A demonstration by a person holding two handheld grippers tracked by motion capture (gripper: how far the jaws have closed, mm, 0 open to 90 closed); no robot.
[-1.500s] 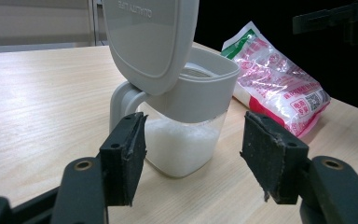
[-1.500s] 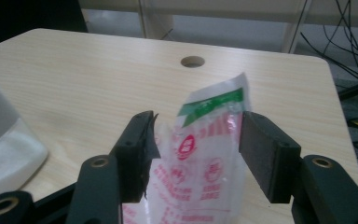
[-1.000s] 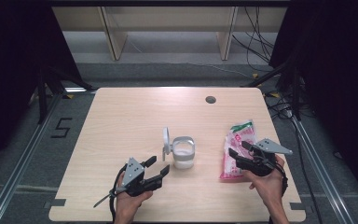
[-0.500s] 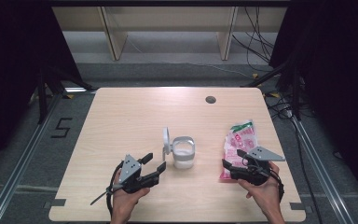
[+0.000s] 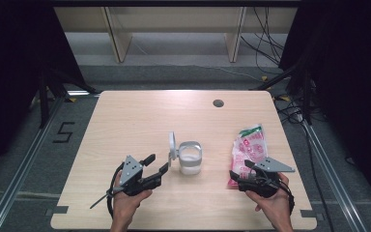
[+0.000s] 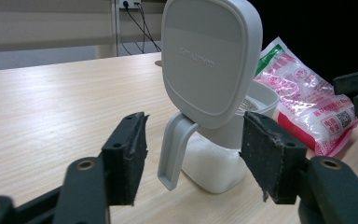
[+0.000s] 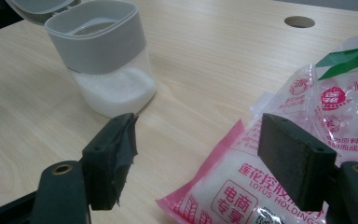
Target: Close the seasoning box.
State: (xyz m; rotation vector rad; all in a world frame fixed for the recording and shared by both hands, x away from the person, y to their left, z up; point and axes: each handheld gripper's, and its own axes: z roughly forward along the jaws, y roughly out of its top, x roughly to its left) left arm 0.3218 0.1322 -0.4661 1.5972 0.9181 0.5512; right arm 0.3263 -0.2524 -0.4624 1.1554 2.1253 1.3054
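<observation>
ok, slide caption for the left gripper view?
Open left gripper faces the jar with its lid flipped up, pink bag behind.

A lab-like recording room: a bare wooden table [image 5: 125, 125] with a cable hole [image 5: 218, 103] near its far right corner stands between black curtains, floor rails [image 5: 19, 164], loose cables [image 5: 265, 29] and a taped "5" [image 5: 64, 131].

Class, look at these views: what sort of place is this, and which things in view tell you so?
Probably a lab recording station, not a kitchen: a bare wooden table ringed by black curtains, floor rails marked with a number, and loose cables behind.
</observation>
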